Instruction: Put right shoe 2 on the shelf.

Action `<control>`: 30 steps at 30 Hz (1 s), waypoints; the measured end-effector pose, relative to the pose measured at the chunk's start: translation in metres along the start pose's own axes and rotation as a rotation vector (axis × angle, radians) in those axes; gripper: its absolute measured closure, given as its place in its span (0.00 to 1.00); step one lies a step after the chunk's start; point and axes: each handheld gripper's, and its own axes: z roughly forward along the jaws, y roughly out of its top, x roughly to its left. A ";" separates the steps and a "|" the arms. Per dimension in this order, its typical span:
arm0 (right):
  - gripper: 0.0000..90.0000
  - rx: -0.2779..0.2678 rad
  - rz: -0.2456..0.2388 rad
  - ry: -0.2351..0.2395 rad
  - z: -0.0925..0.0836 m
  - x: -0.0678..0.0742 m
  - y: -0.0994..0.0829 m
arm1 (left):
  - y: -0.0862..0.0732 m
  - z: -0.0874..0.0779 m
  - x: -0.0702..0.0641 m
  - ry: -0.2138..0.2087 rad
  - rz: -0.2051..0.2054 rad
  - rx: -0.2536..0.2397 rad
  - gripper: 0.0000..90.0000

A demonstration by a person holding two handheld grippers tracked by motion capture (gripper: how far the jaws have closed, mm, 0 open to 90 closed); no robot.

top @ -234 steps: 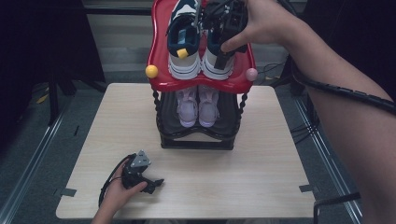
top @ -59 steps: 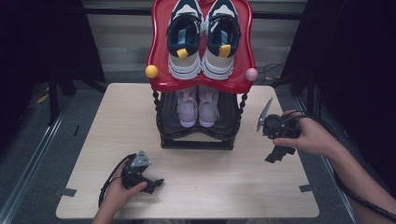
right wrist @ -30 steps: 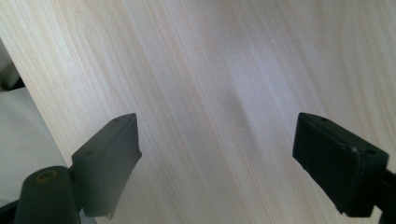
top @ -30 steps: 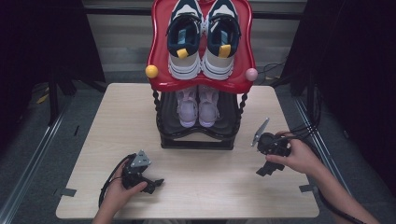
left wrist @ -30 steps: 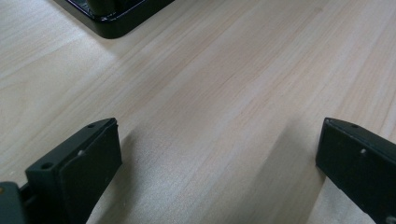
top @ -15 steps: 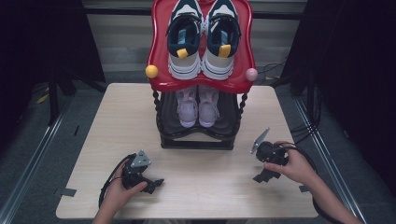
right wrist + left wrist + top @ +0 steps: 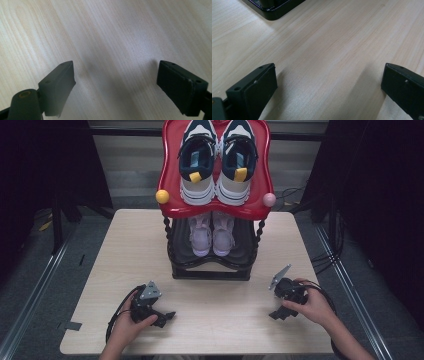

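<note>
- Left gripper [image 7: 161, 316] – low over the pale wood-grain worktop [image 7: 225, 320] at its near-left corner, held in the person's left hand [image 7: 125, 327]. Jaws spread wide with bare wood between them in the left gripper view; nothing held.
- Right gripper [image 7: 278, 307] – near the worktop's near-right part, in the right hand [image 7: 315, 307], grey three-cornered plate tilted up on top. Jaws wide apart in the right gripper view, bare wood between them, empty.
- Two-tier shoe rack with a glossy red top tray and black base [image 7: 172, 195] – stands at the worktop's far middle, well apart from both grippers.
- Navy-and-white sneakers with yellow heel tabs [image 7: 215, 160] – side by side on the red tray, heels toward the person.
- Pale pink sneakers [image 7: 212, 232] – paired on the lower black shelf.
- A corner of the black base shows at the top of the left gripper view.
</note>
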 end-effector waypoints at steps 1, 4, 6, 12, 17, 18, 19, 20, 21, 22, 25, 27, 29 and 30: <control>0.16 0.000 0.024 0.003 0.001 0.002 -0.001 | 0.000 0.000 0.000 0.000 0.000 0.000 0.00; 0.16 -0.021 0.020 -0.004 0.004 0.001 -0.004 | 0.000 0.000 0.000 0.000 -0.001 0.000 0.00; 0.16 -0.039 0.023 -0.010 0.005 0.000 -0.006 | 0.000 0.000 0.000 0.001 -0.001 0.000 0.00; 0.15 -0.083 0.026 -0.027 0.006 0.001 -0.012 | 0.000 0.000 0.000 0.002 -0.002 -0.001 0.00; 0.14 -0.149 0.027 -0.052 0.008 0.004 -0.020 | 0.000 0.000 0.000 0.002 -0.002 -0.001 0.00; 0.14 -0.162 0.026 -0.051 0.008 0.004 -0.021 | 0.000 0.000 0.000 0.002 -0.002 -0.001 0.00; 0.14 -0.176 0.026 -0.057 0.008 0.004 -0.023 | 0.000 0.000 0.000 0.002 -0.002 -0.001 0.00; 0.14 -0.184 0.038 -0.058 0.008 0.004 -0.024 | 0.000 0.000 0.000 0.002 -0.002 -0.001 0.00; 0.13 -0.197 0.031 -0.059 0.009 0.004 -0.026 | 0.000 0.000 0.000 0.002 -0.003 -0.001 0.00; 0.13 -0.208 0.034 -0.062 0.009 0.004 -0.027 | 0.000 0.000 0.000 0.002 -0.002 -0.001 0.00; 0.13 -0.253 0.046 -0.065 0.010 0.005 -0.033 | 0.000 0.000 0.000 0.002 -0.002 -0.001 0.00; 0.13 -0.290 0.053 -0.073 0.011 0.005 -0.037 | 0.000 0.000 0.000 0.002 -0.002 -0.001 0.00; 0.13 -0.327 0.057 -0.076 0.013 0.006 -0.040 | 0.000 0.000 0.000 0.002 -0.003 -0.001 0.00; 0.13 -0.346 0.059 -0.078 0.014 0.006 -0.042 | 0.000 0.000 0.000 0.002 -0.002 -0.001 0.00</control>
